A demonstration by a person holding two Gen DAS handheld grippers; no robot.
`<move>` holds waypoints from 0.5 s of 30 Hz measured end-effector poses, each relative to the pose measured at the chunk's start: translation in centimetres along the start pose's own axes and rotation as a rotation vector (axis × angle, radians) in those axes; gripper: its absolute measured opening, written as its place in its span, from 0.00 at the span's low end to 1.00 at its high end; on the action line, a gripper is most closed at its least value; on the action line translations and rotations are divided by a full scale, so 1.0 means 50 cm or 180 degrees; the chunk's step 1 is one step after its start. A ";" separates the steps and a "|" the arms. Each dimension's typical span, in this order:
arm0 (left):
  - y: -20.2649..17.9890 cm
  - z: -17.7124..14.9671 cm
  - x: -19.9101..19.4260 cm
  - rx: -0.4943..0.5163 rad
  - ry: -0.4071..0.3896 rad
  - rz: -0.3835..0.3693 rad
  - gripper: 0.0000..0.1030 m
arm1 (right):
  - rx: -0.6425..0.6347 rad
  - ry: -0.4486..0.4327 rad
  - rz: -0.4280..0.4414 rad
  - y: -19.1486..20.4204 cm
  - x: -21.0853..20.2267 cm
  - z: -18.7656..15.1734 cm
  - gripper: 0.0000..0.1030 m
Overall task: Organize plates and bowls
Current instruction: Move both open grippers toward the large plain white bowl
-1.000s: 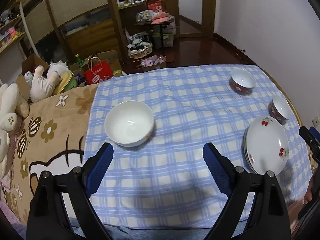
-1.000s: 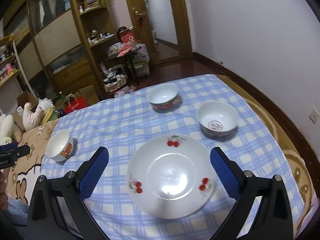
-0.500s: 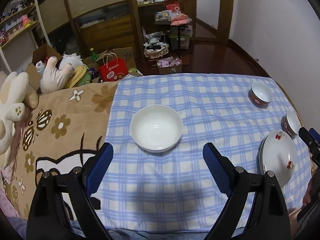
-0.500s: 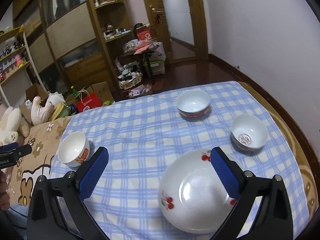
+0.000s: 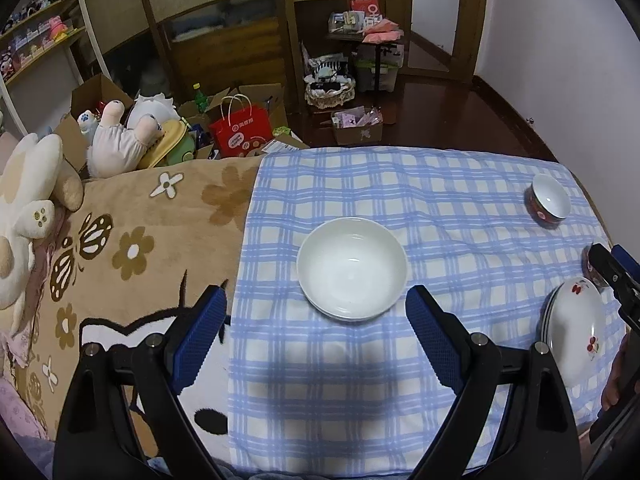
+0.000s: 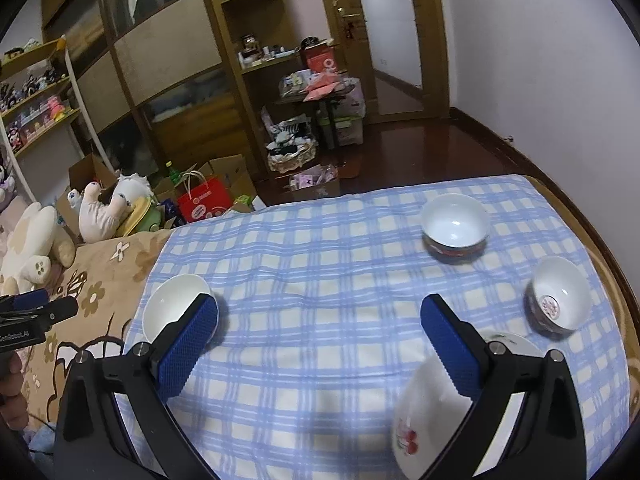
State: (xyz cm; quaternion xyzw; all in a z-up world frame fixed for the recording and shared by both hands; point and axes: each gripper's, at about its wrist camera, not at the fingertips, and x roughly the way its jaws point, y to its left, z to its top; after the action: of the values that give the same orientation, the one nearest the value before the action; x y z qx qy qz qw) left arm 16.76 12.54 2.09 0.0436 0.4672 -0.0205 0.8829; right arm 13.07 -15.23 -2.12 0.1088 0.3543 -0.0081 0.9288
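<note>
Currently L gripper (image 5: 316, 320) fingers wide, empty, just short of white bowl (image 5: 352, 268) on checked cloth (image 5: 360, 380). R gripper (image 6: 320, 344) wide, empty; cherry plate (image 6: 424, 412) beneath its R finger.

We see a glossy white ceramic bowl (image 5: 352, 268) on a soft matt checked cloth (image 5: 360, 380). The plate (image 5: 576, 332) looks glazed and shiny too. Gripper pads (image 6: 188, 344) are blue, textured rubber on matt black plastic. The blanket (image 5: 132, 240) is fuzzy fleece; the floor (image 6: 440, 152) is polished wood.
</note>
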 end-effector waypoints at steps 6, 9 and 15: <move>0.037 0.022 0.035 -0.0062 0.0039 -0.0005 0.87 | -0.0065 0.0077 0.0068 0.038 0.045 0.020 1.00; 0.053 0.028 0.055 -0.0126 0.0086 -0.0004 0.87 | -0.0099 0.0133 0.0104 0.054 0.068 0.026 1.00; 0.074 0.038 0.104 -0.0159 0.0201 0.0012 0.87 | -0.0111 0.0233 0.0183 0.086 0.120 0.027 1.00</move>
State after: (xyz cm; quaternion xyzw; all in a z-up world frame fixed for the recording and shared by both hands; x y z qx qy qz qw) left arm 21.53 16.08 -0.95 0.0231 0.4951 -0.0058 0.8685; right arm 18.87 -10.96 -4.25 0.1030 0.3848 0.0287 0.9168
